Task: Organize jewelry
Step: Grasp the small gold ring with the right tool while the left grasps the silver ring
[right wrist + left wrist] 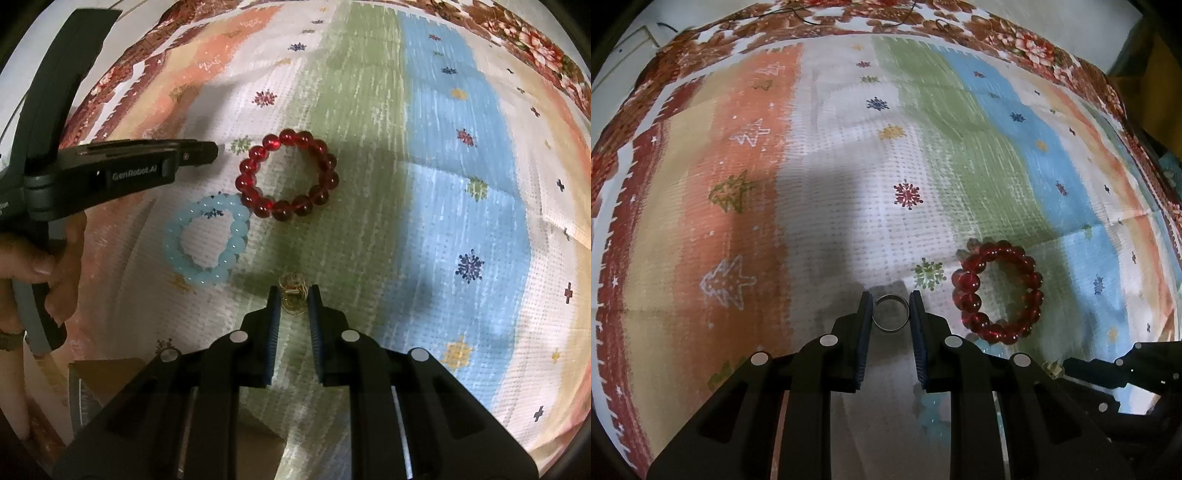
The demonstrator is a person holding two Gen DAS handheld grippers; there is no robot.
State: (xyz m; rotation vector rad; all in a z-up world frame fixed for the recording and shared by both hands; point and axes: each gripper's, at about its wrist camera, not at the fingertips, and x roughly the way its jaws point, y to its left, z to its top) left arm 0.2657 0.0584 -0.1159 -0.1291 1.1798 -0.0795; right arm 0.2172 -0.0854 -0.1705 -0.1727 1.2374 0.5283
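"GenRobot.AI" reads in pale letters on the dark side of the left gripper (218, 151); nothing else is legible.

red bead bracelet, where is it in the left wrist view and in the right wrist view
Left wrist view: the red bead bracelet lies lower right, just right of the left hand-held gripper.
Right wrist view: the red bead bracelet lies upper centre, touching the light blue bracelet.
Shared landmark: the green snowflake print beside it.
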